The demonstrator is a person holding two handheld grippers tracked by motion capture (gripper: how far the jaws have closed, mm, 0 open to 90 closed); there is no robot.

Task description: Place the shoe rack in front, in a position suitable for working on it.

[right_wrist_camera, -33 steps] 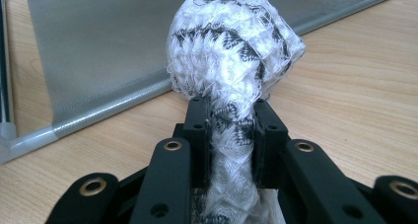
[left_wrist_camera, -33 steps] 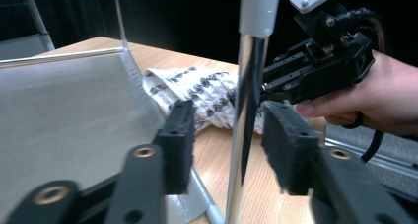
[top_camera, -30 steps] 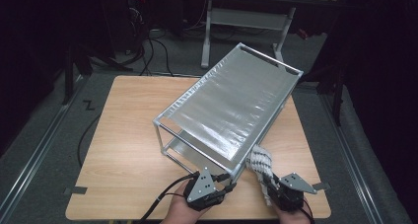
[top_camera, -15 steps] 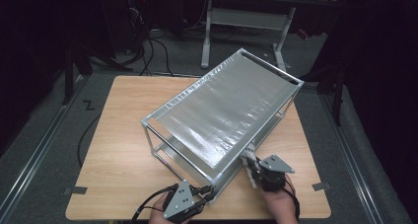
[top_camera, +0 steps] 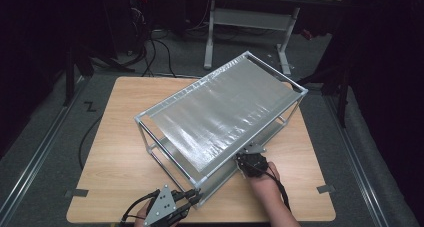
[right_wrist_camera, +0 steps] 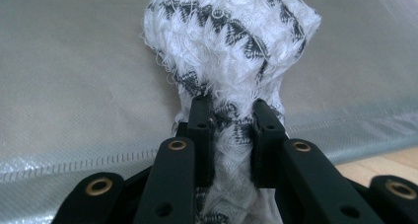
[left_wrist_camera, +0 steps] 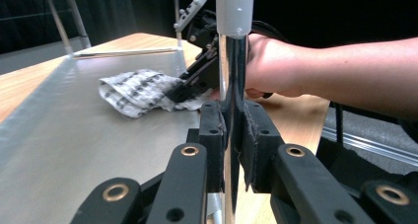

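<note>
A metal-framed rack [top_camera: 176, 98] with silver fabric shelves stands askew on the wooden table [top_camera: 115, 152]. My left gripper [top_camera: 196, 195] is shut on the rack's near corner post [left_wrist_camera: 231, 17], with the pads [left_wrist_camera: 213, 130] pressed against it. My right gripper [top_camera: 246, 159] reaches in from the rack's right side. It is shut on a white cloth with a black pattern [right_wrist_camera: 231, 36]. The cloth [left_wrist_camera: 135, 91] lies bunched on the lower shelf [left_wrist_camera: 74, 145], under the top sheet [top_camera: 220, 109].
Bare wood runs along the table's left side and far left corner. A narrow strip of table [top_camera: 300, 187] lies right of the rack. A white-legged desk [top_camera: 250, 22] stands beyond the table. Cables [top_camera: 155, 52] lie on the floor.
My right gripper carried the cloth from the rack's front corner round to its right side and onto the lower shelf. My left gripper moved left and closed on the corner post; the rack shifted left.
</note>
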